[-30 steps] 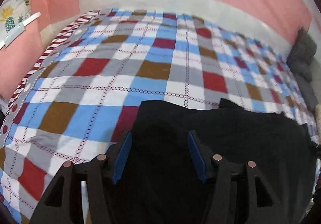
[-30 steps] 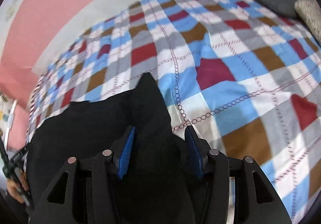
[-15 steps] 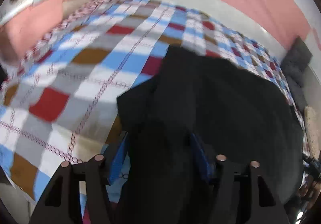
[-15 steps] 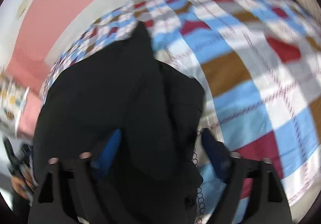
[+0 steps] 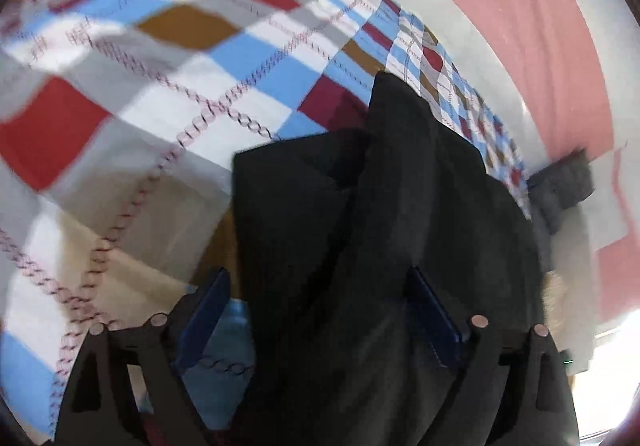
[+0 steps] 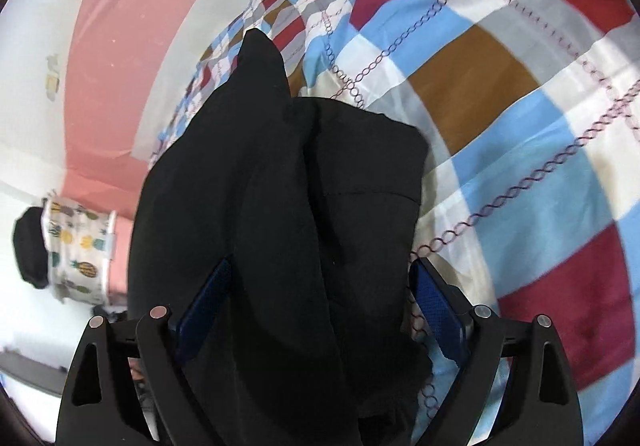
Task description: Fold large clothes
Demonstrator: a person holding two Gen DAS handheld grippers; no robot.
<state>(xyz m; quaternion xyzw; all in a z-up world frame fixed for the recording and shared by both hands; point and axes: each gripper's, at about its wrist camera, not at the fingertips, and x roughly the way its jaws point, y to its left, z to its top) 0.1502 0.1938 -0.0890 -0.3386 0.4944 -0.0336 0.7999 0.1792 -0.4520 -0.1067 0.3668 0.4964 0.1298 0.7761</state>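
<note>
Left gripper [image 5: 316, 310] opening over black garment [image 5: 392, 230], cloth lying between fingers | right gripper [image 6: 320, 306] standing wide, garment between | lying on checked bedspread [image 6: 500, 94]

the black garment [image 5: 400, 246] runs off the bottom of both wrist views and covers the bed's near edge. the checked bedcover [image 5: 120, 106] is smeared with blur toward the left corner. the dark cushion [image 5: 564, 186] at the far edge is too blurred to make out.
</note>
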